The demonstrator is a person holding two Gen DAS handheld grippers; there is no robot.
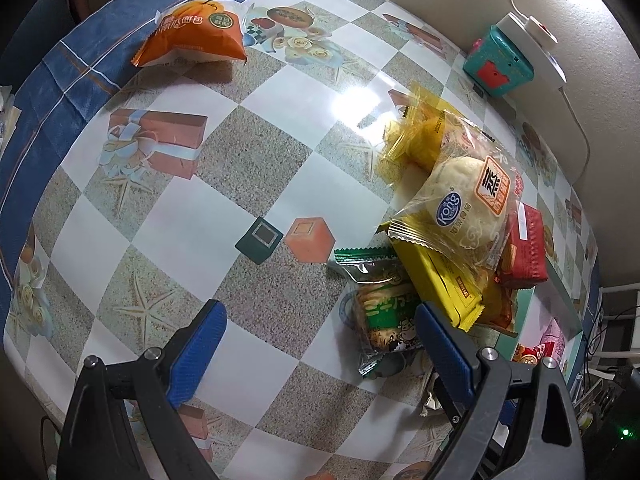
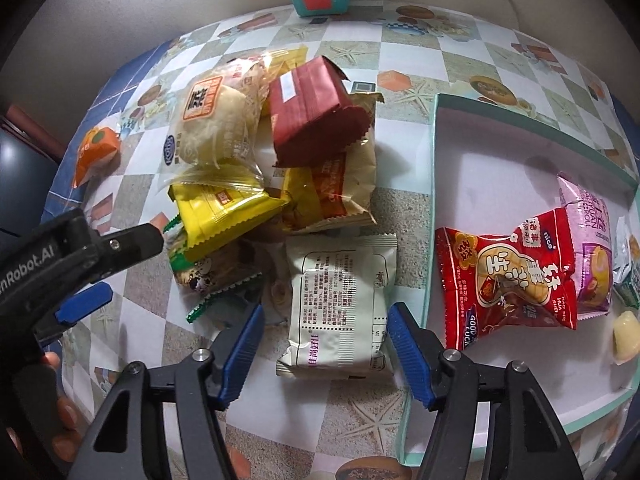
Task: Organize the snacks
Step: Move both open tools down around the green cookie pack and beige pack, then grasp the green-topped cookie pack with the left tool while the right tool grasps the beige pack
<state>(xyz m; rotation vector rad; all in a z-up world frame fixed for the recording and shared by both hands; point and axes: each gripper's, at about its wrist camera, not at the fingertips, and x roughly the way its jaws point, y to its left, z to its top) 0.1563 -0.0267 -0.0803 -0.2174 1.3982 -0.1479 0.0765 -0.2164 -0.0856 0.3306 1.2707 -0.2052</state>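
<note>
Over the checkered tablecloth, both grippers gape empty: the right gripper straddles a white packet beside the snack pile, the left gripper hovers nearby; the tray sits right.

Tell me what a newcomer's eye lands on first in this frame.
Probably the jumbled snack pile mid-table, topped by a dark red packet and a clear-wrapped steamed bun. Next, the open right gripper straddling a white packet beside the tray, which already holds a red peanut bag. One orange bread bag lies alone, far off.
</note>
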